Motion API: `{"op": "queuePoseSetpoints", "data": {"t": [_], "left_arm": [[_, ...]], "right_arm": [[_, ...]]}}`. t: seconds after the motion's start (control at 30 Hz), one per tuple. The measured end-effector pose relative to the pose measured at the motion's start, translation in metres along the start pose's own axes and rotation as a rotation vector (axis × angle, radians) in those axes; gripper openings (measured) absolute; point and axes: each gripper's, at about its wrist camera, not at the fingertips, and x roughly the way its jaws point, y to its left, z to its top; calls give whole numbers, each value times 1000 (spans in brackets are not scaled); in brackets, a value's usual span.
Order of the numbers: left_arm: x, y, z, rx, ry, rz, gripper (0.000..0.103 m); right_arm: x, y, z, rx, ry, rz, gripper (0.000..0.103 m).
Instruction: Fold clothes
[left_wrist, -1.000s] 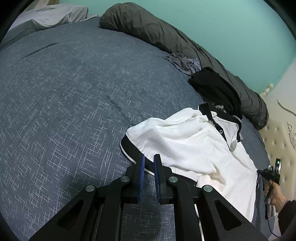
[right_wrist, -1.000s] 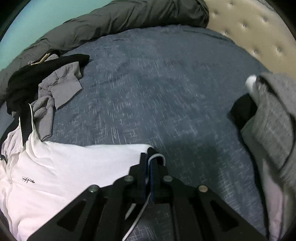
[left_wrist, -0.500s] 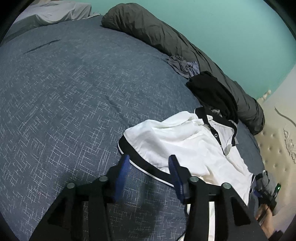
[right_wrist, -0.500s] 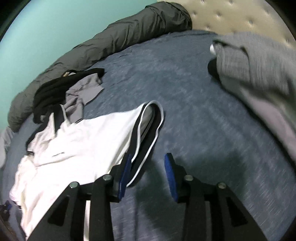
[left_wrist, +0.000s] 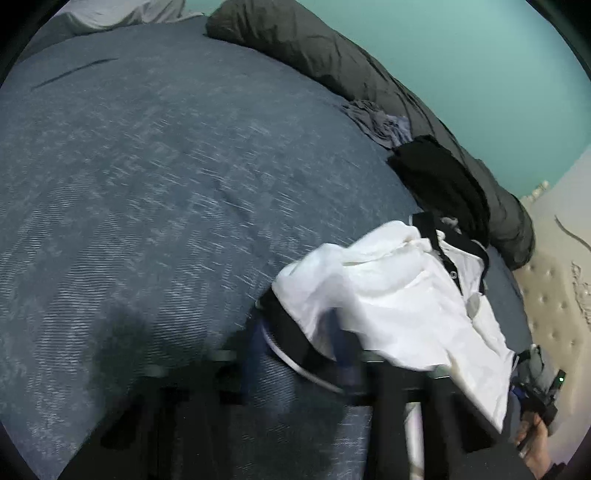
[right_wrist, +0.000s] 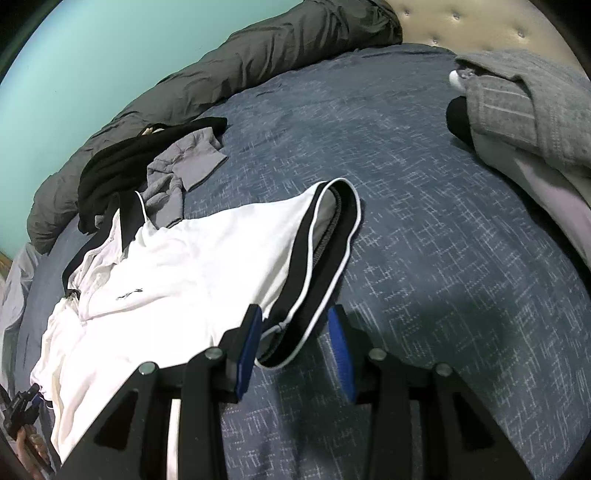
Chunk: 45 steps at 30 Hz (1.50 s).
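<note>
A white polo shirt (left_wrist: 399, 295) with black collar and black cuffs lies crumpled on the blue bedspread (left_wrist: 147, 184). In the blurred left wrist view, my left gripper (left_wrist: 299, 354) is closing on the near sleeve's black cuff (left_wrist: 291, 332), which runs between its fingers. In the right wrist view the same shirt (right_wrist: 192, 273) spreads to the left. My right gripper (right_wrist: 295, 347) stands open, and the end of the other black, white-edged cuff (right_wrist: 325, 258) lies loose between its blue pads. A hand holds each gripper.
A rolled dark grey duvet (left_wrist: 369, 81) lines the far edge below the teal wall. A black garment (left_wrist: 443, 184) and a grey one (left_wrist: 380, 122) lie beyond the collar. A grey knit pile (right_wrist: 535, 110) sits at right by the tufted headboard (right_wrist: 461, 22).
My left gripper opened, moved onto the sleeve cuff and closed around it. My right gripper let go of the white-edged fabric, swung over to the other cuff and stays open there.
</note>
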Motion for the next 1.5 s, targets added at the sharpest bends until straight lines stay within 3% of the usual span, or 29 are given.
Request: {"op": "queuePoseSetpoints", "data": {"t": [0.3,0.53,0.8,0.93,1.03,1.1,1.17,1.5], "left_arm": [[-26,1,25,-11,-95,15,3],[-38,6,67,48,-103,80,3],[-15,0,117,86,-62,145,3],[9,10,115,24,13,103,5],[10,16,102,1,36,80,14],[6,17,93,-6,46,68,46],[2,19,83,-14,56,56,56],[15,-4,34,37,104,-12,56]], "right_arm": [[6,-18,10,89,13,46,38],[9,-20,12,115,24,72,44],[10,-16,16,104,30,97,44],[10,-15,13,94,44,95,44],[9,-16,13,96,48,103,44],[7,-14,12,87,49,108,44],[6,-13,11,84,54,119,44],[4,-7,3,89,67,159,47]]}}
